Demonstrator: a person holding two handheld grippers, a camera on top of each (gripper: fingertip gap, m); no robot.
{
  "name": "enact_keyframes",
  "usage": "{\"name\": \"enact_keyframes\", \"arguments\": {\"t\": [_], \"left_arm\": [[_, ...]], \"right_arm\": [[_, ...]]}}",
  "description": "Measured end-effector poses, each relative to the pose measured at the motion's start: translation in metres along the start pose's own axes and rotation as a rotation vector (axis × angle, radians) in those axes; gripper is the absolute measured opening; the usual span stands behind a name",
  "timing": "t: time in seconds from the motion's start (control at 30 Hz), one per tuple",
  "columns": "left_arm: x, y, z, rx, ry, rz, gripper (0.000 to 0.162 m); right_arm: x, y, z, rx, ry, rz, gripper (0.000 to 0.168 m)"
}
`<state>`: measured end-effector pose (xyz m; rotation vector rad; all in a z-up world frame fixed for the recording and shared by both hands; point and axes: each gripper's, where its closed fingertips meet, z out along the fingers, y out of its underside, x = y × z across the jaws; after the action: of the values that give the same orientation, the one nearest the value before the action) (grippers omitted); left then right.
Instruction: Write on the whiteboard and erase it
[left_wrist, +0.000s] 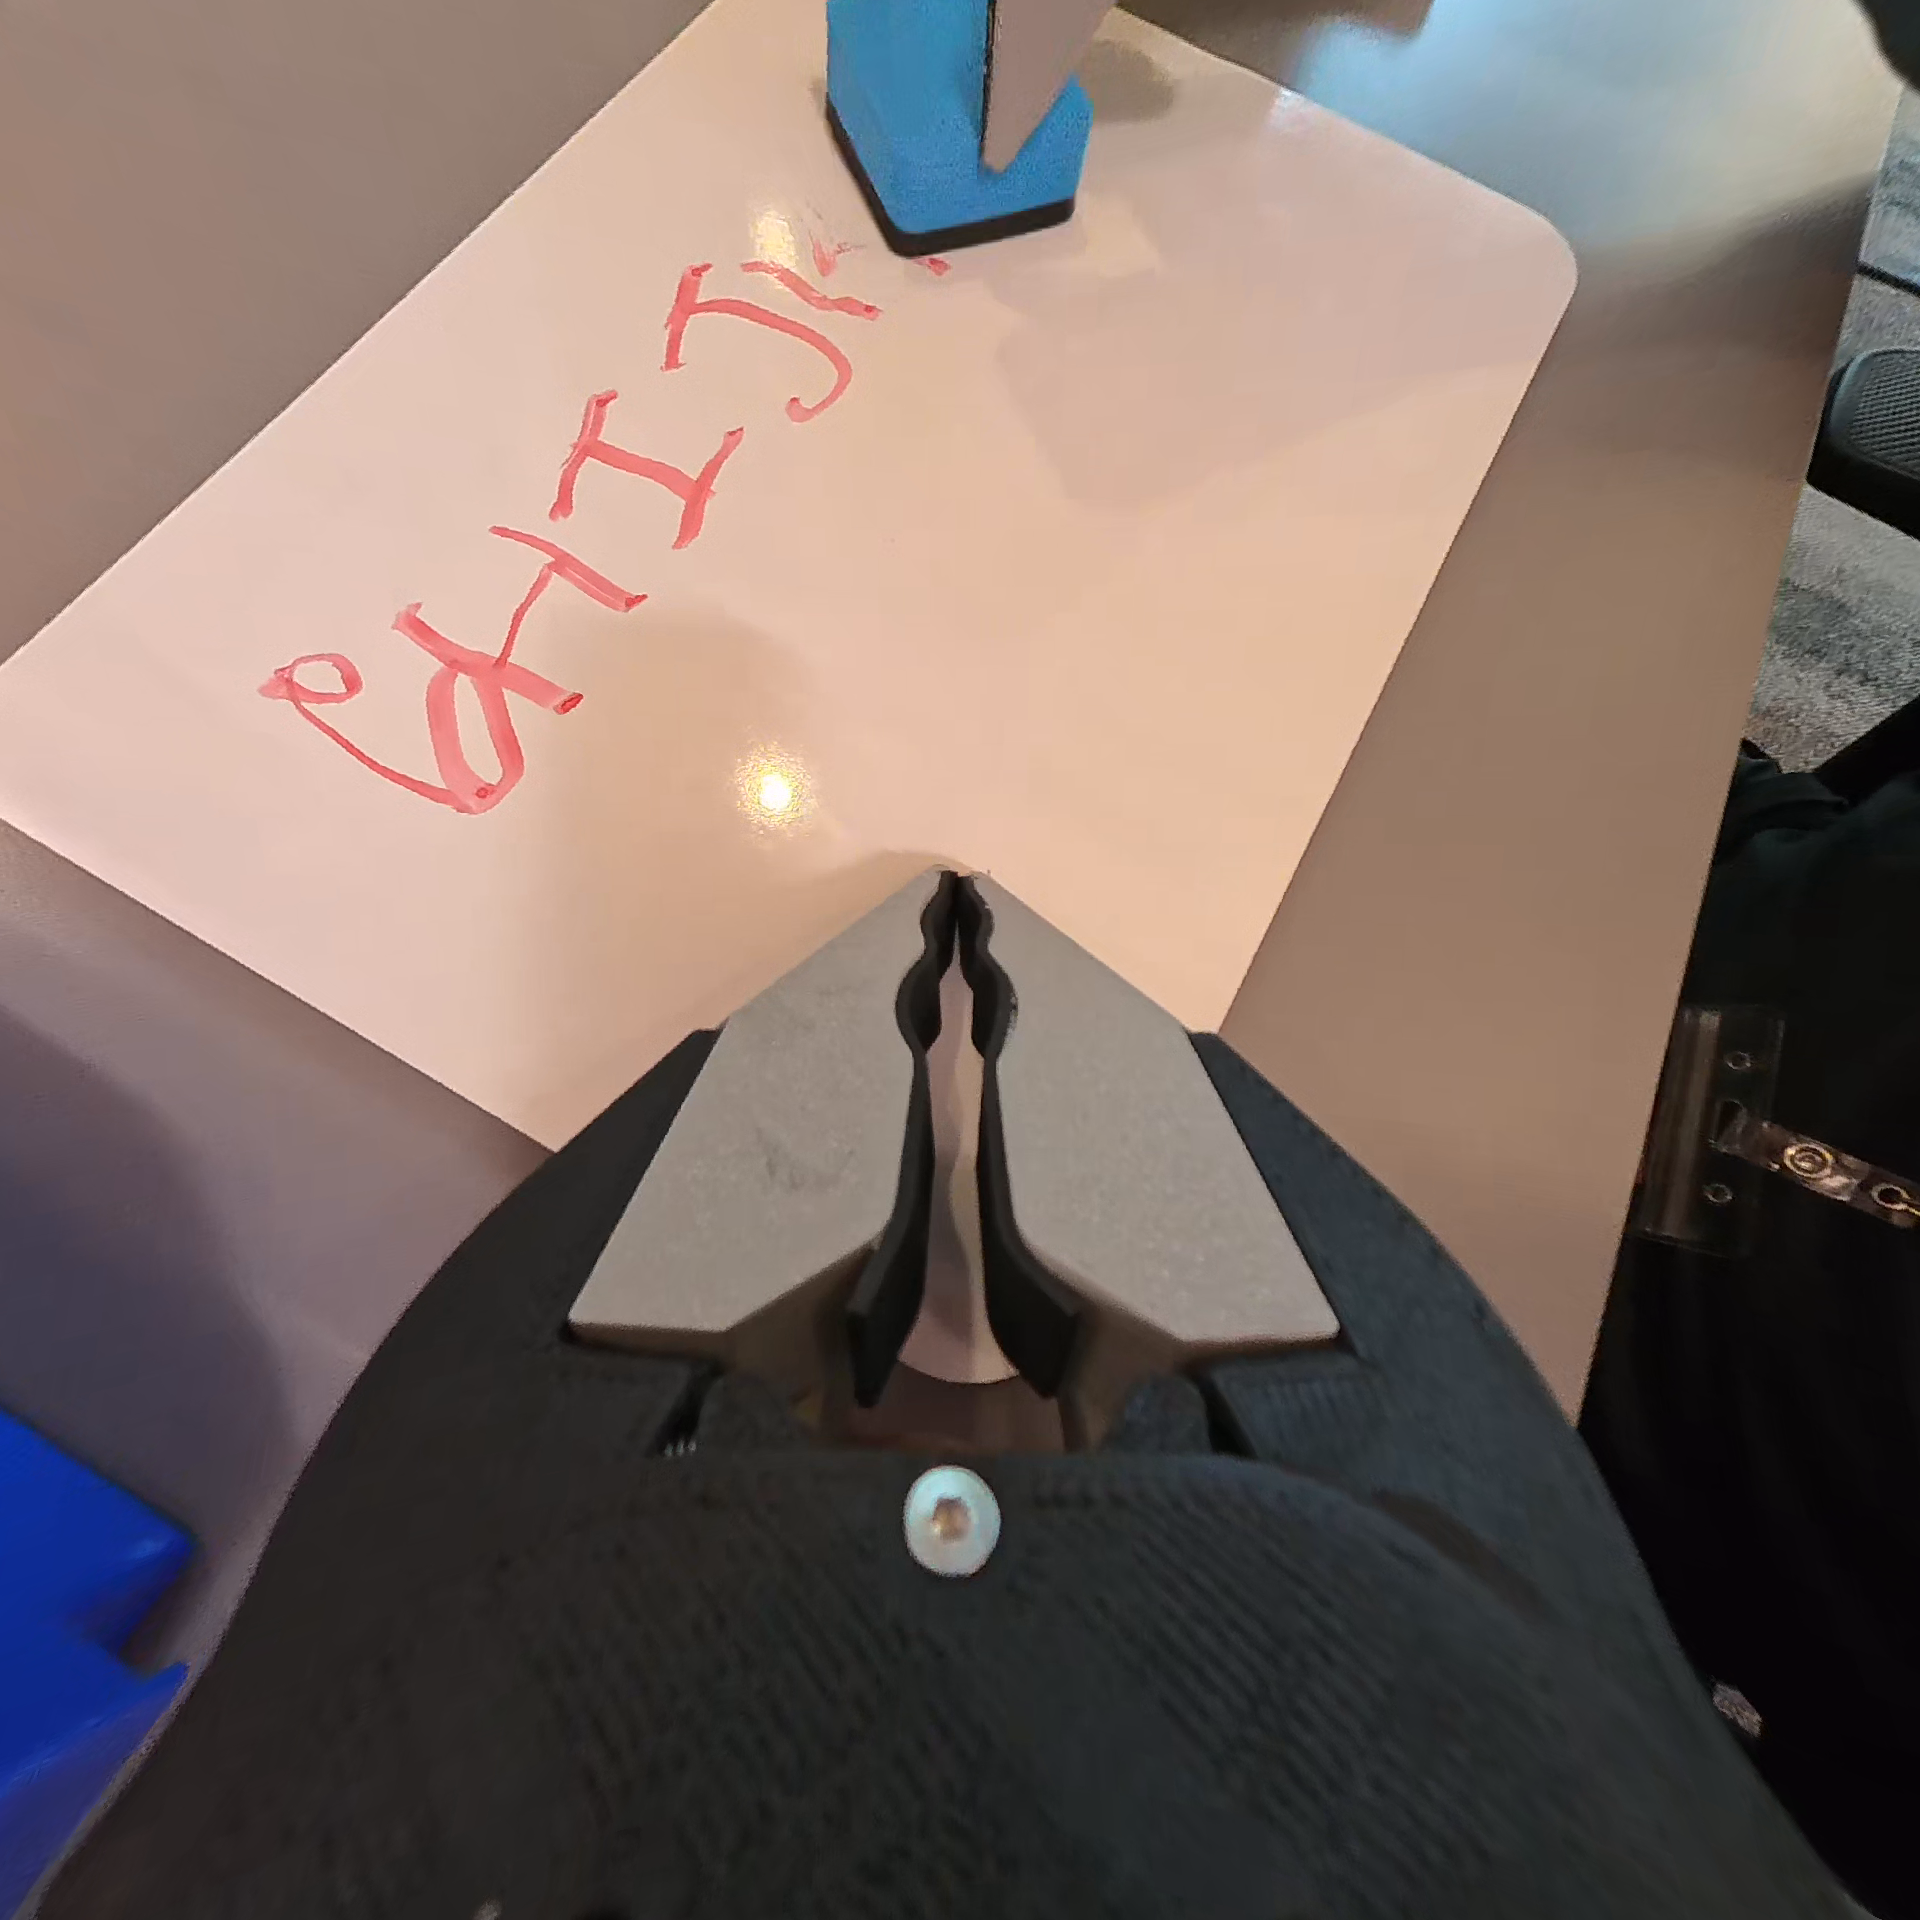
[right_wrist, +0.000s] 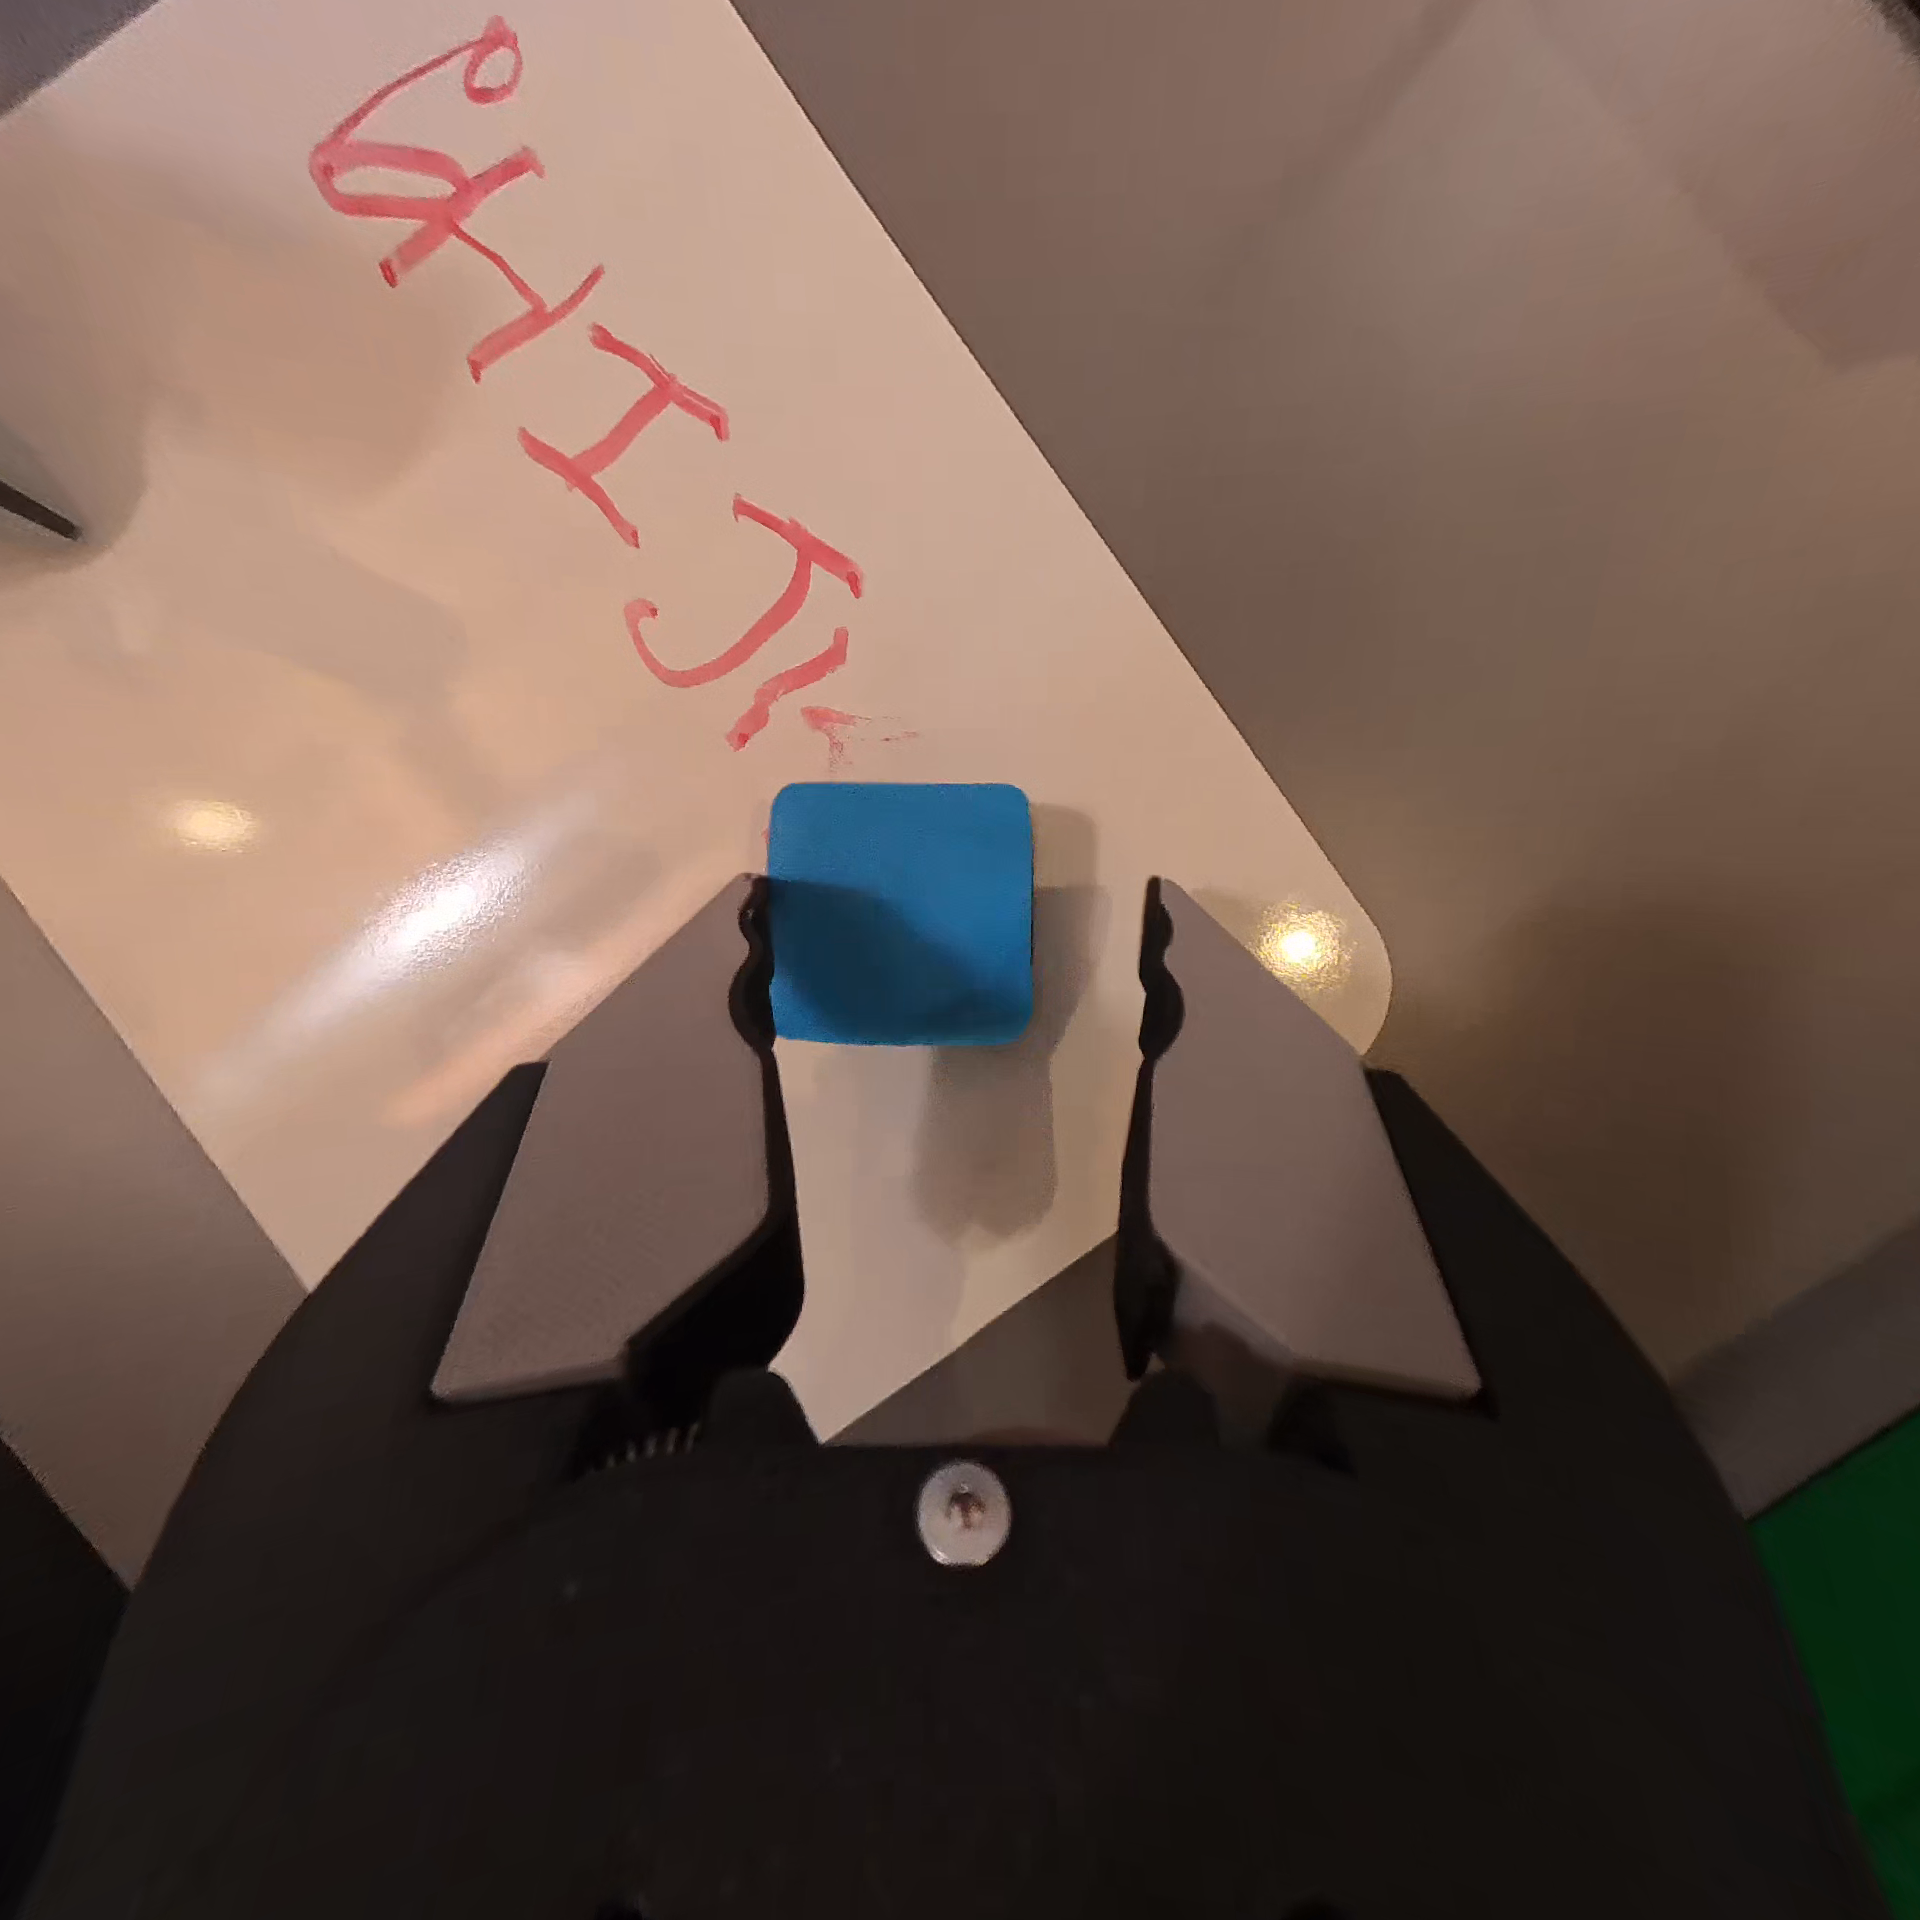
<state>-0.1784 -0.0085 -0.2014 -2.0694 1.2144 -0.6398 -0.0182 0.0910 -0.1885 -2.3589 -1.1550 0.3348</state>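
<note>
the left gripper has its jaws pressed together on nothing, its tip at the near edge of the whiteboard. the right gripper has its jaws spread apart, straddling the blue eraser; one finger touches the block's side, the other stands clear of it. the eraser sits with its dark pad down on the whiteboard, at the smeared end of the red writing. the board lies flat on a grey-brown table.

Likely an office: plain grey table, grey carpet, a black chair alongside.
</note>
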Motion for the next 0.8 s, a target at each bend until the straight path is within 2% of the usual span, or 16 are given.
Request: {"name": "enact_keyframes", "arguments": {"t": [0.13, 0.2, 0.3, 0.4, 0.47, 0.53, 0.63, 0.7, 0.8], "left_arm": [[0.000, 0.000, 0.000, 0.007, 0.001, -0.005, 0.000], [0.000, 0.000, 0.000, 0.003, 0.000, -0.002, 0.000], [0.000, 0.000, 0.000, -0.002, -0.003, 0.003, 0.000], [0.000, 0.000, 0.000, -0.001, -0.007, 0.002, 0.000], [0.000, 0.000, 0.000, 0.002, 0.000, -0.006, 0.000], [0.000, 0.000, 0.000, 0.006, 0.005, -0.012, 0.000], [-0.001, 0.000, 0.000, 0.003, -0.009, -0.004, 0.000], [-0.001, 0.000, 0.000, 0.001, -0.010, -0.003, 0.000], [-0.001, 0.000, 0.000, 0.001, 0.001, -0.008, 0.000]], "right_arm": [[-0.002, 0.000, 0.000, 0.040, -0.018, 0.020, 0.061], [-0.008, 0.003, 0.005, 0.023, -0.045, 0.004, 0.050], [-0.007, 0.004, 0.005, 0.005, -0.010, -0.025, 0.050], [0.014, 0.008, 0.001, -0.018, 0.067, -0.027, 0.049], [0.016, 0.007, 0.003, -0.008, 0.027, 0.009, 0.049], [0.008, 0.002, 0.007, 0.015, -0.033, 0.029, 0.049], [-0.028, 0.002, 0.007, -0.017, -0.111, -0.078, 0.049], [-0.035, 0.007, 0.004, -0.059, -0.107, -0.124, 0.049], [0.003, 0.004, 0.006, -0.060, 0.006, -0.026, 0.049]]}}
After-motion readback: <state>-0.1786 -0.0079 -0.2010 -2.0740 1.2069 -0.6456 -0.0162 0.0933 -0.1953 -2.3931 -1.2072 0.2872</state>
